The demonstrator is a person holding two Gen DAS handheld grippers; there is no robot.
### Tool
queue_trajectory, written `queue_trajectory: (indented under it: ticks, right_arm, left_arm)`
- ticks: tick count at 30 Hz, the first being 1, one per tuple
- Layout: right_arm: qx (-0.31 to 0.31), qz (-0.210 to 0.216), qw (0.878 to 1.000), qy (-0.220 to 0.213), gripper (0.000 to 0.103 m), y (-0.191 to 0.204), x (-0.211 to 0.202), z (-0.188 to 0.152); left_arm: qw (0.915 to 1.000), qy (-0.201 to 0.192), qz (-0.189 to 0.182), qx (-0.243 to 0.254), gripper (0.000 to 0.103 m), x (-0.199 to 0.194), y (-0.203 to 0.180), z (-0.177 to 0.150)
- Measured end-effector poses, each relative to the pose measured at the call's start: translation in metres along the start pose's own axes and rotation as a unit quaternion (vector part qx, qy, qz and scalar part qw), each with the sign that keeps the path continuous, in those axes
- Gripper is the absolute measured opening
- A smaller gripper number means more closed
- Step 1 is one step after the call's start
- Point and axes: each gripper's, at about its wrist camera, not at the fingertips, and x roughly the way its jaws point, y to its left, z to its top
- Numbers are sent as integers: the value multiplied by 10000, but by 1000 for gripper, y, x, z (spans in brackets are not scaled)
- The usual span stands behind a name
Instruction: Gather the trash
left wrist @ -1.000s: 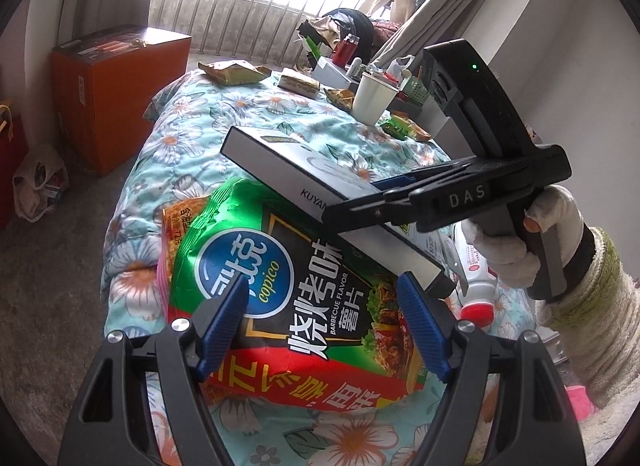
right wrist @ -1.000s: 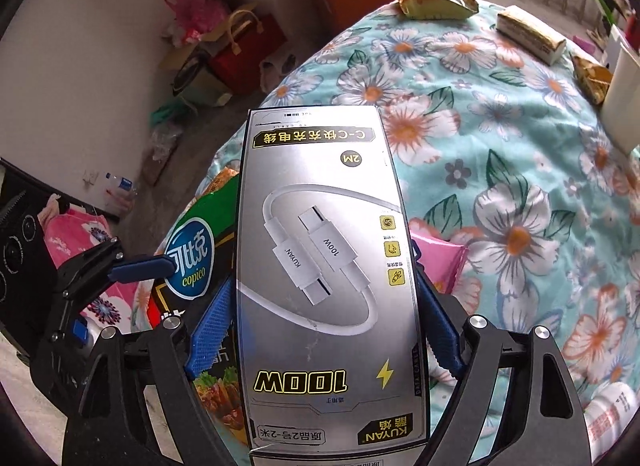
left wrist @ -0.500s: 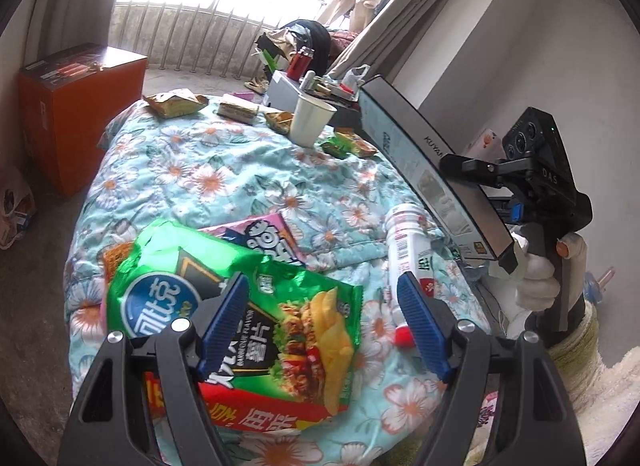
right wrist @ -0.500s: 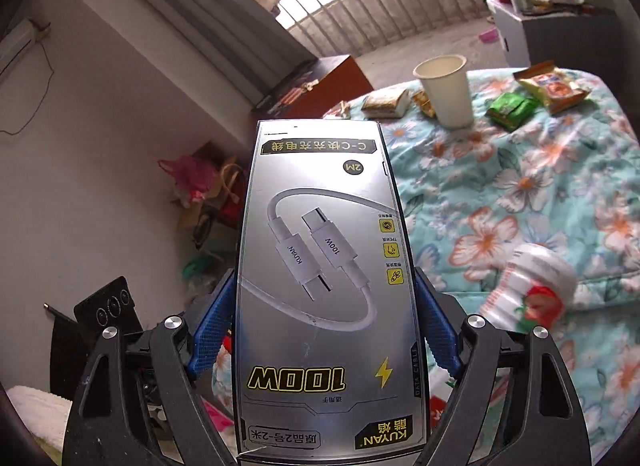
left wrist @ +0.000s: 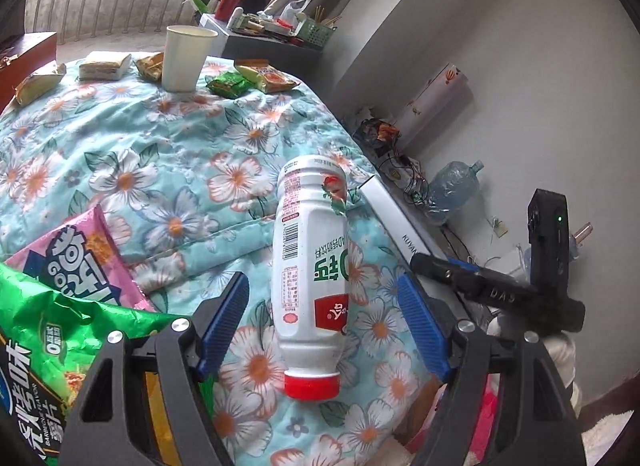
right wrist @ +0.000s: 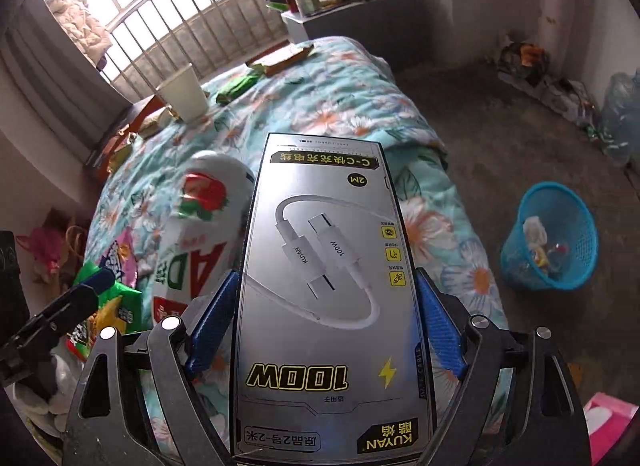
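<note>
While the right tool (right wrist: 324, 322) grips a silver cable box (right wrist: 320, 286) between its blue pads, jaws easing open, the left tool (left wrist: 324, 322) stands wide w/ nothing held, over a white bottle (left wrist: 310, 266) lying on the bed (left wrist: 160, 153). Floral quilt also carries a green chip bag (left wrist: 44, 350), pink packet (left wrist: 76, 254), paper cup (left wrist: 182, 59) & small wrappers at the far end. Barred window behind, grey walls, concrete floor; blue trash basket (right wrist: 550, 238) sits on the floor right of the bed, some trash inside

Left tool (left wrist: 322, 326) tilted downward, jaws spread, nothing gripped, right tool (right wrist: 326, 326) angled down, jaws opening.
</note>
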Motion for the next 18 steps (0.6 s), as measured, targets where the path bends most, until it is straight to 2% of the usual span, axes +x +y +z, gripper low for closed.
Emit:
queue_trajectory:
  ticks: [3, 8, 13, 18]
  right_arm:
    - [115, 134, 9995, 264, 81, -7, 13, -7]
    - [167, 279, 9987, 402, 81, -13, 20, -7]
    - [490, 743, 9957, 250, 81, -25, 3, -7]
    - [257, 413, 9977, 475, 81, -18, 17, -6]
  left_arm:
    - [9998, 173, 12, -83, 74, 14, -2, 0]
    - [9995, 258, 202, -38, 74, 26, -5, 1]
    - [9997, 199, 117, 1, 74, 27, -5, 4]
    - [9999, 71, 45, 100, 74, 19, -6, 2]
